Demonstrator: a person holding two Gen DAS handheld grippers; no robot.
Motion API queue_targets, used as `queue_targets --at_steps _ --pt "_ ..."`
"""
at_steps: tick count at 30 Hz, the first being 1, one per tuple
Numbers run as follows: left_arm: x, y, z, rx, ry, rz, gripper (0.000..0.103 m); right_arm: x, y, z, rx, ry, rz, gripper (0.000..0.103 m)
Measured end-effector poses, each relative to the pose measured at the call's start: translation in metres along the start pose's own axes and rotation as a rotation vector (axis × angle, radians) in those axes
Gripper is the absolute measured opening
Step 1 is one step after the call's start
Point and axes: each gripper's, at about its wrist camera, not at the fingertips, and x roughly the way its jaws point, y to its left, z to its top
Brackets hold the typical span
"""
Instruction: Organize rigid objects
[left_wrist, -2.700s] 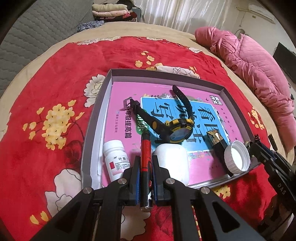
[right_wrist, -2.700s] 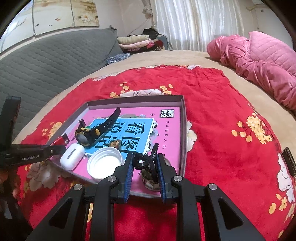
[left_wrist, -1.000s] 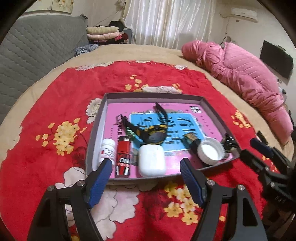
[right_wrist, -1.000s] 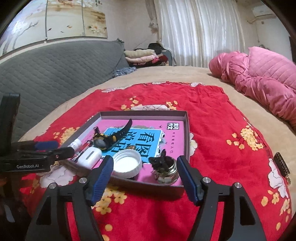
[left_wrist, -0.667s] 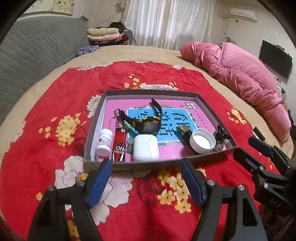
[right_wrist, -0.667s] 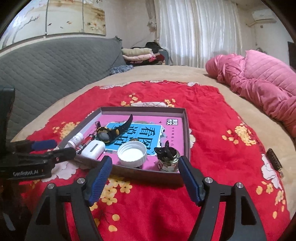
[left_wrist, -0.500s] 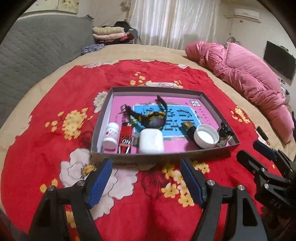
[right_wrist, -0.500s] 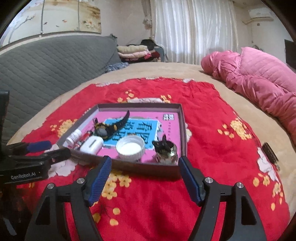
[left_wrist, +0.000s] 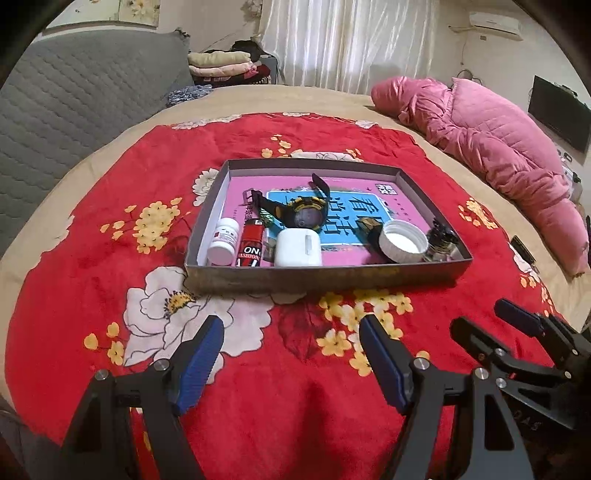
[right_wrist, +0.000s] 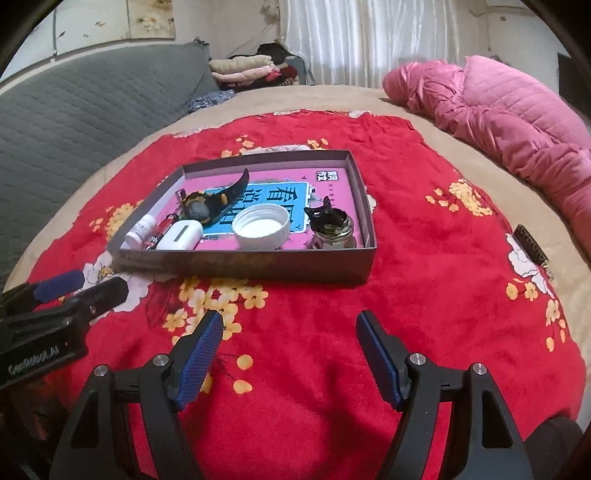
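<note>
A grey box tray (left_wrist: 325, 276) with a pink book as its floor sits on the red flowered blanket; it also shows in the right wrist view (right_wrist: 243, 266). In it lie a white pill bottle (left_wrist: 222, 246), a red lighter (left_wrist: 252, 248), a white earbud case (left_wrist: 298, 248), a black-and-yellow watch (left_wrist: 303, 214), a white lid (left_wrist: 403, 240) and a small glass jar with a black clip (right_wrist: 331, 226). My left gripper (left_wrist: 291, 354) is open and empty, well short of the tray. My right gripper (right_wrist: 288, 349) is open and empty too.
A pink quilted jacket (left_wrist: 491, 147) lies at the right of the bed. A grey padded headboard (right_wrist: 74, 110) stands at the left, folded clothes (left_wrist: 221, 62) at the back. A small dark flat object (right_wrist: 532, 248) lies on the blanket right of the tray.
Both grippers let go of their objects, the lighter and the jar, in the tray, opened wide and pulled back toward me. The tray now lies farther away.
</note>
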Motion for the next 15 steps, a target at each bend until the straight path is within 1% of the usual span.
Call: queue_targets --at_steps 4,7,10,15 --pt "-0.0022 0.0003 -0.0009 -0.005 0.002 -0.002 0.075 -0.0022 0.002 0.0 -0.009 -0.003 0.002 0.076" --pt "0.0018 0.0033 -0.0013 -0.025 0.021 -0.009 0.075 -0.0025 0.0017 0.0005 -0.014 -0.004 -0.001 0.076" --pt "0.0053 0.0032 -0.0038 -0.023 0.035 -0.011 0.075 -0.0023 0.0015 0.0008 -0.014 -0.004 0.001 0.076" --pt "0.0053 0.0001 -0.005 -0.007 0.028 -0.018 0.075 -0.0002 0.0028 0.0009 -0.02 0.005 0.01 0.076"
